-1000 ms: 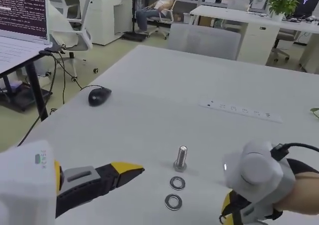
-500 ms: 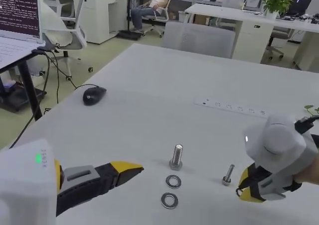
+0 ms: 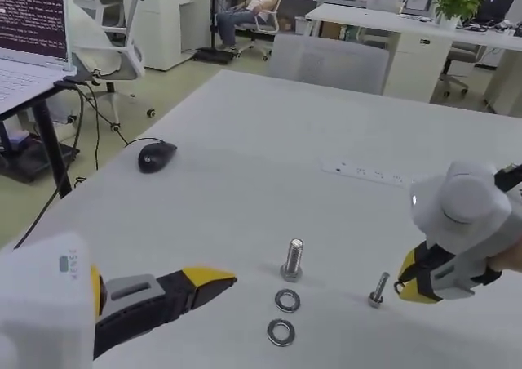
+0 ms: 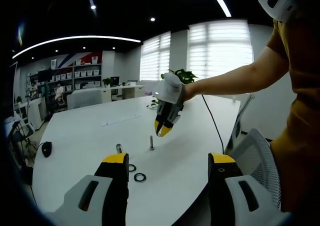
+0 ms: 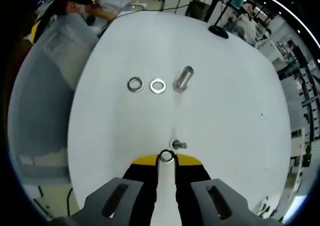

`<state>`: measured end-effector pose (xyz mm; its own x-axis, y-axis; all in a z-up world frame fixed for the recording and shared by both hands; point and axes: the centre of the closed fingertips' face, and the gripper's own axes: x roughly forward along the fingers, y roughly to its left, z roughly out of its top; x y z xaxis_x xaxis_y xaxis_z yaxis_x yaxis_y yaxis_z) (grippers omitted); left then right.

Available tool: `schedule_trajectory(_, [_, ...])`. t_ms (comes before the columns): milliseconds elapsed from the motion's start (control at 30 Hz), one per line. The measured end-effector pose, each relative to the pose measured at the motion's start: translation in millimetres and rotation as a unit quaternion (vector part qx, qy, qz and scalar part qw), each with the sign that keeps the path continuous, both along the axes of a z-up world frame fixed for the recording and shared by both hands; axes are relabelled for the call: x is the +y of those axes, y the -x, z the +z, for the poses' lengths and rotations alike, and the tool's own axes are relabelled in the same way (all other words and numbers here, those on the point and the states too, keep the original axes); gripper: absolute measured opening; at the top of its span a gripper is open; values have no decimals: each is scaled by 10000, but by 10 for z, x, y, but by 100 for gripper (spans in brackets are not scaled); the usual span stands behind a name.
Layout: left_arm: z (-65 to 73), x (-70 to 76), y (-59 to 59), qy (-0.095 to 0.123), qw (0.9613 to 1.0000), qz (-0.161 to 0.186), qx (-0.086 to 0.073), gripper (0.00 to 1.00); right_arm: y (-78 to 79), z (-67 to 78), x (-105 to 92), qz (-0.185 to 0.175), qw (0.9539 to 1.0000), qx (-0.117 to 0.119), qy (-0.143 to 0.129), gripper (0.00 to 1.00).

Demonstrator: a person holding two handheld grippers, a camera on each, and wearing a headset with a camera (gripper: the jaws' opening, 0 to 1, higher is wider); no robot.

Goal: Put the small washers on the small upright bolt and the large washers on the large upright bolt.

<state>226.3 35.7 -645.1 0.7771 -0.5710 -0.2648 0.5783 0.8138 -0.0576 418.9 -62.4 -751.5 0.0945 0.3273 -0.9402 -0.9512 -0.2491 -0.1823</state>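
The large bolt stands upright on the white table, with two large washers lying flat in front of it. To its right stands the small bolt. My right gripper hovers just right of the small bolt. In the right gripper view its tips are shut on a small washer, close beside the small bolt. My left gripper rests low at the front left, jaws wide open and holding nothing, pointing at the large bolt.
A black mouse lies at the table's left edge and a white power strip lies farther back. A grey chair stands behind the table. A laptop sits on a desk to the left.
My right gripper has risen and moved right, away from the table's front edge, uncovering the small bolt. The left gripper has stayed put.
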Motion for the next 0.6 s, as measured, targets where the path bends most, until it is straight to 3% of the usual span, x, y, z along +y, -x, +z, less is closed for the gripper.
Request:
schedule_trajectory(267, [-11,35,-4,6,10000,32,43,64,-135,22,86,-26,10000,-78,-24,12])
schedule_trajectory(600, [-42,77,-10,10,9999,87,100,64,-129,-45,190,89,9999,-14,118,12])
